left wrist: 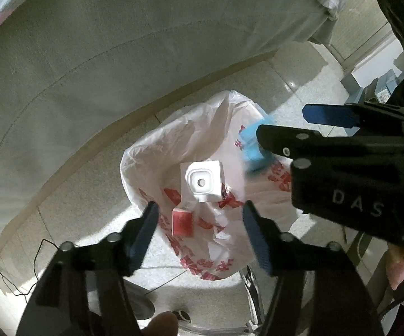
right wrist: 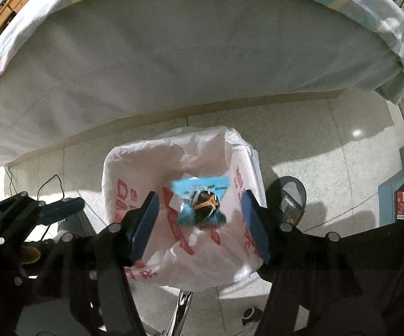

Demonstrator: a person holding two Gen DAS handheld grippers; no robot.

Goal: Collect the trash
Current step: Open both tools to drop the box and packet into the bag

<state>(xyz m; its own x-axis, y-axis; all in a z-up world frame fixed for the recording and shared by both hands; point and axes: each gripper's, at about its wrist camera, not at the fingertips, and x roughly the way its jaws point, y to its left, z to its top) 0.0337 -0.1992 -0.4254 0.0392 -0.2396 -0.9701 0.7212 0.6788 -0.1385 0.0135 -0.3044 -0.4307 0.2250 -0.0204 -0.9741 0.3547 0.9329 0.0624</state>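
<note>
Both pieces look released above the white bag (left wrist: 190, 151) — the white box (left wrist: 202, 180) at twelve o'clock of the left gripper (left wrist: 199, 232), the blue packet (right wrist: 202, 198) between the right gripper (right wrist: 199, 221)'s parted fingers. Both jaws stand apart, empty; holding steady over the mouth seems wisest.

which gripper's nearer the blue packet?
Right. The right gripper has its open jaws directly above the blue packet, which is over the bag; the left gripper hangs beside it.

Bed (right wrist: 190, 56) with a grey mattress side across the top; speckled tiled floor (right wrist: 327, 140) below; thin black cable (left wrist: 20, 274) lying at left.
</note>
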